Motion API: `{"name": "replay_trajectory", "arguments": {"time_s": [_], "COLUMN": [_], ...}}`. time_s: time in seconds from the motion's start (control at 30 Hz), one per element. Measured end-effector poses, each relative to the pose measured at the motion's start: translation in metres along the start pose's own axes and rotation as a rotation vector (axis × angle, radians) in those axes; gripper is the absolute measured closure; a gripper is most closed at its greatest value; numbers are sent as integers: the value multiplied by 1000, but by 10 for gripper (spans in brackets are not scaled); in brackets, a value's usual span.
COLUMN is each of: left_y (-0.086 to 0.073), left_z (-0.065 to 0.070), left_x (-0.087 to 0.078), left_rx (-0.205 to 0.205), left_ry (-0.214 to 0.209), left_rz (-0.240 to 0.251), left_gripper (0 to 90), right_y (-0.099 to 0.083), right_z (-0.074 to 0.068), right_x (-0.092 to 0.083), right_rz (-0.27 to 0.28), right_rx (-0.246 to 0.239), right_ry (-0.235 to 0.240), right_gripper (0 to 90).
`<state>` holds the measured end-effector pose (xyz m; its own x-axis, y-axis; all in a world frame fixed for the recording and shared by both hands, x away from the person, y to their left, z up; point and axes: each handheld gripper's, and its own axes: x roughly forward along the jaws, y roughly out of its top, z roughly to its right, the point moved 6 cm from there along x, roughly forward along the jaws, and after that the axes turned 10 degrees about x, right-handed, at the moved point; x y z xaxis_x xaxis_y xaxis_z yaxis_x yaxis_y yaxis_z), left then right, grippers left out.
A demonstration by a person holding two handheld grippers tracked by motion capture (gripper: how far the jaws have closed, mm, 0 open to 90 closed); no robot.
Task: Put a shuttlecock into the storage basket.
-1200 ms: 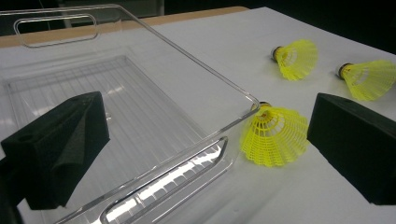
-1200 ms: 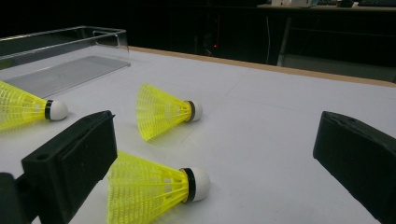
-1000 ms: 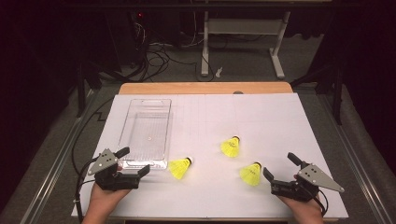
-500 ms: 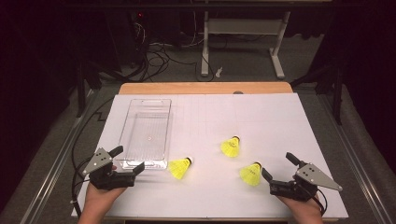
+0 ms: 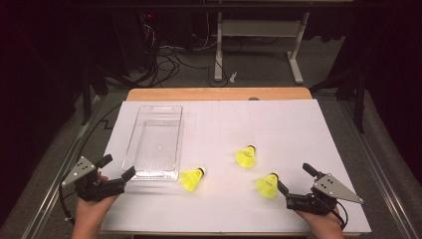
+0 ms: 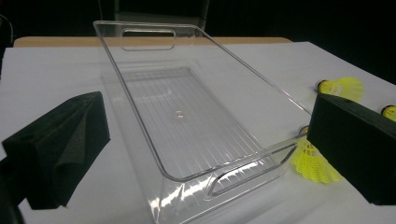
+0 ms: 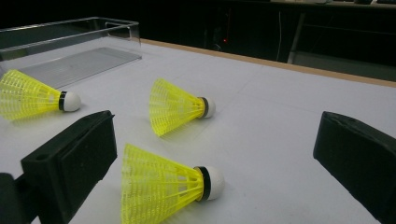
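Sliding left gripper [image 5: 116, 167] leftward since earlier — jaws apart | right gripper [image 5: 295, 179] agape by shuttlecock [image 5: 266, 185] — unchanged

tray [image 5: 130, 144] lies left on the table [image 5: 278, 124]; three shuttlecocks lie to its right: first [image 5: 191, 179] just beside its near right corner, second [image 5: 246, 156] farther right, third [image 5: 266, 185] nearest right.

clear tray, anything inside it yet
Nothing lies inside the clear tray: its ribbed floor shows bare through the walls. All three yellow shuttlecocks lie on the white table outside it. Nothing covers the inside.
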<state>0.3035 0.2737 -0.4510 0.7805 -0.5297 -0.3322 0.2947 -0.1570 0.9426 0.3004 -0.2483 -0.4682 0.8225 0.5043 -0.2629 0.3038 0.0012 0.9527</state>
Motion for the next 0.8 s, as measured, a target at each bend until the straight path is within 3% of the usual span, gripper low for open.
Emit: {"name": "replay_trajectory", "arguments": {"time_s": [0.07, 0.2, 0.63, 0.8], "left_y": [-2, -12, -26, -36], "left_z": [-1, -2, -8, -9], "left_x": [-1, -5, -17, -21], "left_rx": [5, 62, 2, 12], "left_ry": [-1, 15, 11, 26], "left_rz": [-12, -87, -125, -190], "left_gripper": [4, 2, 7, 7], "right_y": [0, -1, -1, -2], "right_z": [0, 1, 5, 5], "right_x": [0, 0, 1, 3], "right_rz": [-1, -2, 17, 14], "right_rx": [-2, -2, 20, 22], "right_ry": [-1, -10, -20, -20], "right_gripper": [2, 2, 2, 2]}}
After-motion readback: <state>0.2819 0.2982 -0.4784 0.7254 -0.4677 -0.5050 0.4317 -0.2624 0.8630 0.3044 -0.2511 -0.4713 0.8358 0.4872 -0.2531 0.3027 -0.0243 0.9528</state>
